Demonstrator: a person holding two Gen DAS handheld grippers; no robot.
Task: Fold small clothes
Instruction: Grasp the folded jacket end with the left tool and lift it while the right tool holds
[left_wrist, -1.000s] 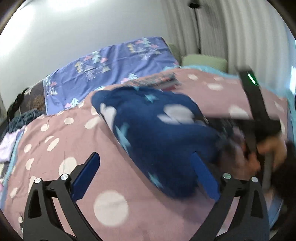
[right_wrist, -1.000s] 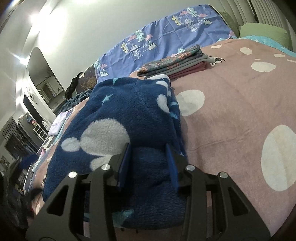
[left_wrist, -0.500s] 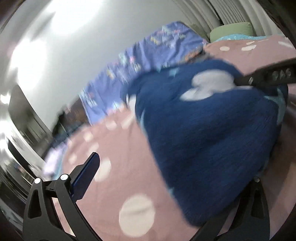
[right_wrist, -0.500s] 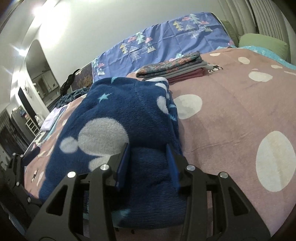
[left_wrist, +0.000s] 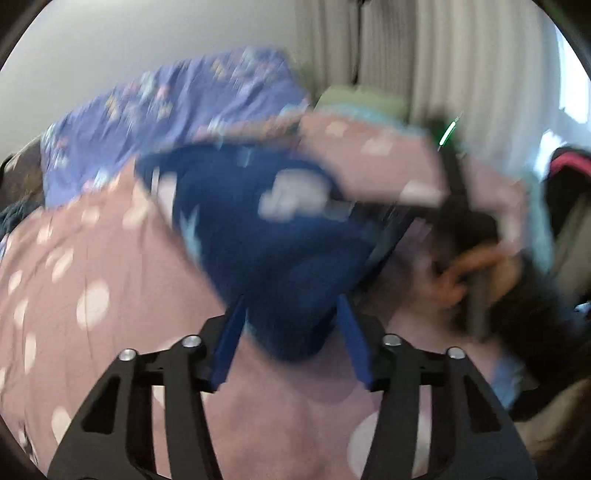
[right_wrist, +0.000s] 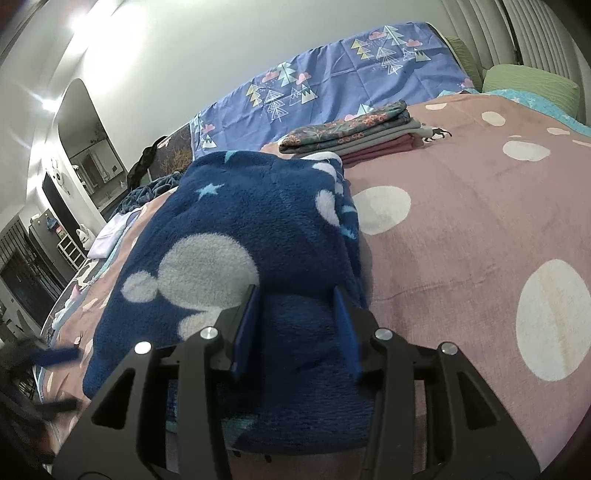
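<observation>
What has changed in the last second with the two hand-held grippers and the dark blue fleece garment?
The left hand-held gripper, wide open a second ago beside the dark blue fleece garment, now has the garment's near corner between its fingers, and its jaws are closing on it. The right hand-held gripper stayed clamped on the garment's other near edge. The folded clothes stack and the pink dotted blanket are unchanged.

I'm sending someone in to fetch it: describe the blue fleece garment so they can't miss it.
Start at the pink blanket with pale spots covering the bed. The blue fleece garment lies on it, nearer the camera than a small stack of folded clothes. It alone is fluffy navy, with white mouse-head shapes and light blue stars.
</observation>
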